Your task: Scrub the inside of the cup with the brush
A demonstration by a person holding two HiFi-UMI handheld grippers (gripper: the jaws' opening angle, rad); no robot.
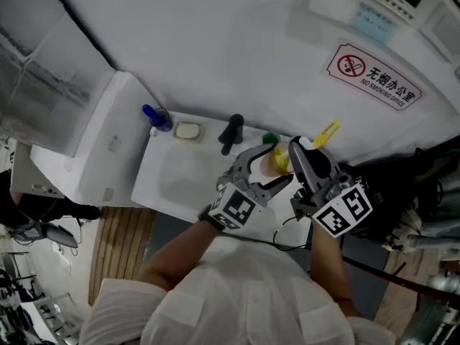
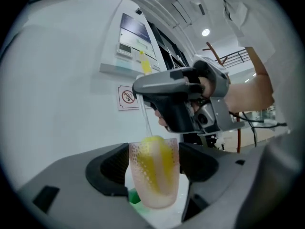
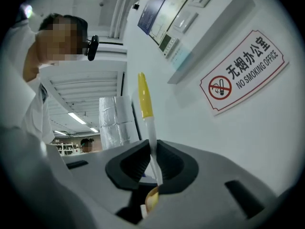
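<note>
Now the left gripper (image 1: 267, 169) has its jaws clasped on the cup (image 2: 153, 173), a clear dimpled tumbler that stands upright between the two pads, low in the middle of the left gripper view. Inside the cup sits the yellow head of the brush (image 3: 145, 99), and its thin white stem rises out of the rim. The right gripper (image 3: 151, 168) has its jaws clenched on that stem. In the right gripper view the yellow end of the handle sticks up above the jaws, at mid-frame.

In the head view both grippers meet just right of centre, above the right end of the white bench (image 1: 180, 182), with the cup between them. The brush's yellow end juts toward the upper right.

Along the bench's far edge lie a blue item (image 1: 157, 117), a pale oval item (image 1: 188, 131), a black item (image 1: 231, 132) and a green item (image 1: 270, 139). The green one lies just beside the cup.

On the white wall, at the upper right, hangs a no-smoking sign (image 1: 374, 76).
</note>
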